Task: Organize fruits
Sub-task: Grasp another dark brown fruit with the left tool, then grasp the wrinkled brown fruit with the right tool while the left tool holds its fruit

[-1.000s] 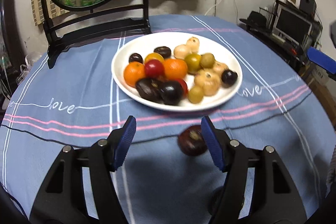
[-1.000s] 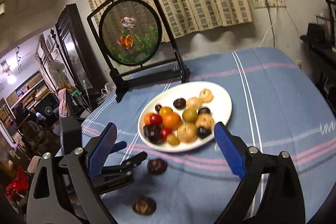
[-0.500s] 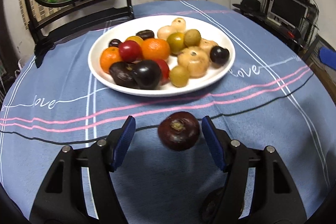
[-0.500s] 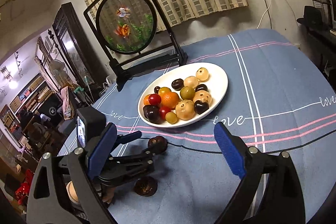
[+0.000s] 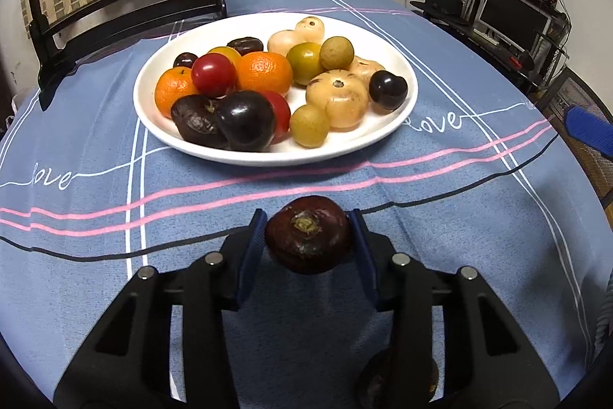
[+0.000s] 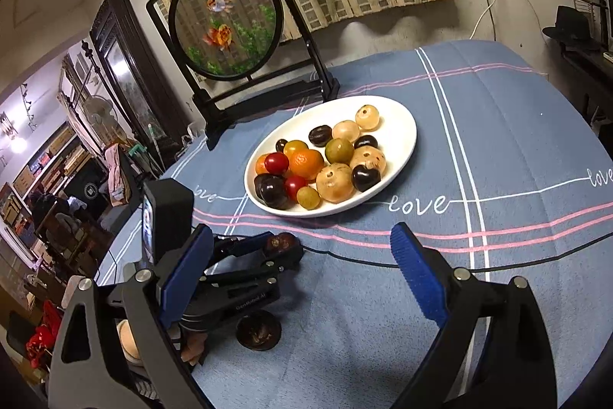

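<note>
Left wrist view: the left gripper (image 5: 308, 236) is closing its jaws on a dark maroon fruit (image 5: 308, 240) at lower centre, blue pads at both its flanks. The white plate (image 5: 398, 125) of fruit lies straight ahead, up-frame.

Right wrist view: the right gripper (image 6: 302, 263) stands wide and empty. Another dark fruit (image 6: 258, 332), partly shadowed, sits lower left, nearer the left gripper.

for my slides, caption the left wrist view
Left gripper jaws closing on a dark purple fruit before the fruit plate.
</note>
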Available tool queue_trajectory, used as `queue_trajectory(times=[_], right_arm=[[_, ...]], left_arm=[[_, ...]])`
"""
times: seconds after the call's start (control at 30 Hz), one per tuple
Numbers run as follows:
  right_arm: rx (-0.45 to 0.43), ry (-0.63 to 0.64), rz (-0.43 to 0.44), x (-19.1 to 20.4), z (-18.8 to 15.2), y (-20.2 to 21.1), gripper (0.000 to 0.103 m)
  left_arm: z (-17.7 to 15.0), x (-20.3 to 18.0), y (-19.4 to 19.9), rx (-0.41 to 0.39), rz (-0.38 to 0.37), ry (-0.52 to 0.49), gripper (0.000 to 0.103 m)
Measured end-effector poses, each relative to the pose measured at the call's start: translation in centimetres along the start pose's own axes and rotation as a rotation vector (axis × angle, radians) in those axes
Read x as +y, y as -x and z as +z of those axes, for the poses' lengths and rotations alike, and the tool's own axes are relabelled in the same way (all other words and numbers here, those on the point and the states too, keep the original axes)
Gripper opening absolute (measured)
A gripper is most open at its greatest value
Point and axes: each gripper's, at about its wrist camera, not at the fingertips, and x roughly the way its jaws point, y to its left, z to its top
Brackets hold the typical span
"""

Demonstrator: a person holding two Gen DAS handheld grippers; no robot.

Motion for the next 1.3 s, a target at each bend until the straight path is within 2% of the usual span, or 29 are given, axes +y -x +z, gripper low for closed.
queue_trajectory(times=[0.23, 0.3, 0.43, 0.57, 0.63, 0.9, 0.97, 1.13, 1.3], right_arm=[[0.08, 0.023, -0.015, 0.3, -1.2, -2.0, 0.094], [0.105, 0.04, -0.016, 0.6, -1.6, -2.7, 0.094], [0.193, 0.155, -0.016, 2.9, -3.6, -4.4, 0.094], [0.243, 0.264, -0.018, 5.0, -5.7, -5.2, 0.094], [0.248, 0.297, -0.01, 5.7, -6.3, -5.2, 0.094], [0.273, 0.341, -0.002, 6.4, -7.4, -5.7, 0.093], [0.289, 0.361, -0.005, 6.7, -7.8, -6.0, 0.089], [0.333, 0.412, -0.008, 7.3, -8.9, -6.7, 0.071], [0.345, 0.409, -0.01, 7.0, -9.3, -6.9, 0.058]], left_arm=[[-0.5, 3.0, 3.2, -0.053, 0.076, 0.06, 0.044], [-1.6, 4.5, 4.5, -0.068, 0.106, 0.078, 0.044], [-3.9, 6.9, 5.6, -0.052, 0.14, 0.116, 0.044], [-4.3, 8.4, 6.1, -0.055, 0.132, 0.176, 0.044], [-4.4, 8.4, 6.1, -0.059, 0.131, 0.173, 0.044], [-4.6, 8.0, 5.3, -0.031, 0.122, 0.155, 0.044], [-4.6, 8.1, 5.3, -0.03, 0.122, 0.156, 0.044], [-4.7, 8.1, 5.0, -0.021, 0.121, 0.154, 0.044], [-4.7, 8.0, 5.0, -0.018, 0.122, 0.153, 0.044]])
